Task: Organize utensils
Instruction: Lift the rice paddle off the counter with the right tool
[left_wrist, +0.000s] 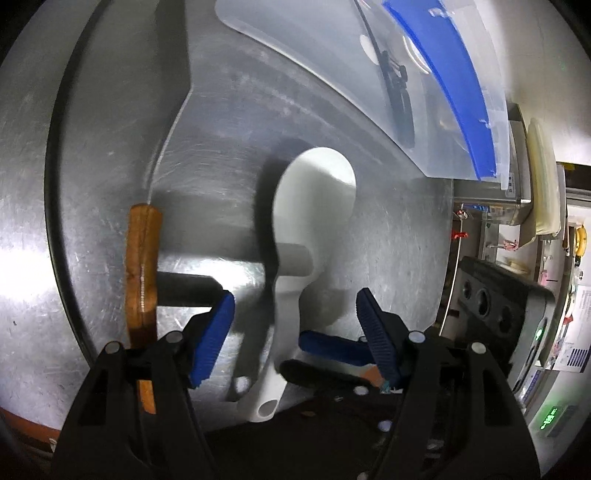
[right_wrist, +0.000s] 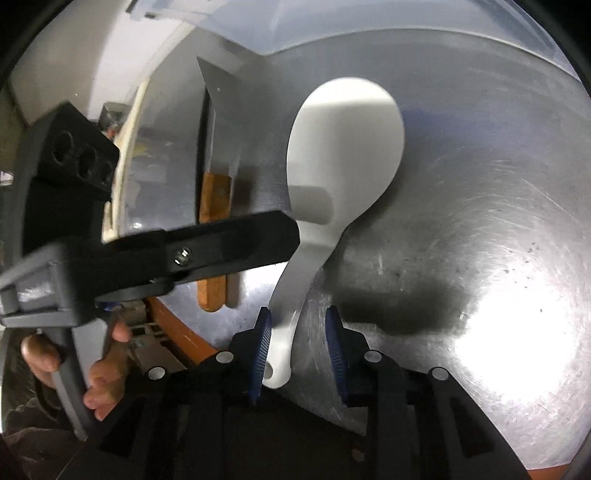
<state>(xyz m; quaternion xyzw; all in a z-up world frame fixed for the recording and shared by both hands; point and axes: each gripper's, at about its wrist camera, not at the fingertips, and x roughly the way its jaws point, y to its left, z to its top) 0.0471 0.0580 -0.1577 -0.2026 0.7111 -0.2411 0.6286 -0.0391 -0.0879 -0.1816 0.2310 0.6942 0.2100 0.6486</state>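
Note:
A white plastic rice paddle (left_wrist: 314, 199) lies on a steel table (left_wrist: 229, 110); it also shows in the right wrist view (right_wrist: 343, 140). My right gripper (right_wrist: 299, 347) is open with its blue pads on either side of the paddle's handle end; the left pad (right_wrist: 263, 343) is at the handle, the right pad is apart. My left gripper (left_wrist: 295, 317) is open above the handle. A cleaver with a wooden handle (left_wrist: 142, 273) lies to the left, and shows in the right wrist view (right_wrist: 214, 221) too.
A clear plastic storage bin with a blue lid (left_wrist: 436, 85) stands at the far side of the table. The table edge (left_wrist: 447, 258) runs on the right, with appliances beyond. The left gripper's body (right_wrist: 229, 247) crosses the right wrist view.

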